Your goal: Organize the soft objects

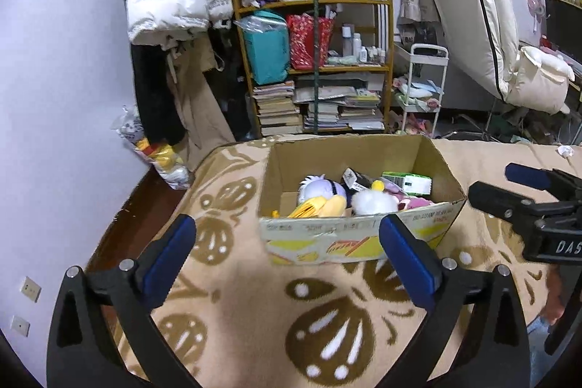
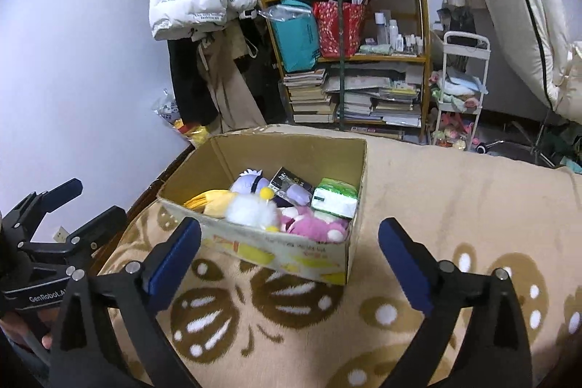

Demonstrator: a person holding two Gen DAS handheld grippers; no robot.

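You hung both claws, left (image 1: 287,242) and right (image 2: 289,242), wide open and empty before the box (image 2: 276,250) mid-frame, toys (image 2: 313,224) inside it, so sorting looked unstarted and a reach-in came next.

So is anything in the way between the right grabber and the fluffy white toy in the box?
Only the cardboard box's near wall. The white toy sits just behind it, so the open right gripper would reach over the rim; nothing covers it from above.
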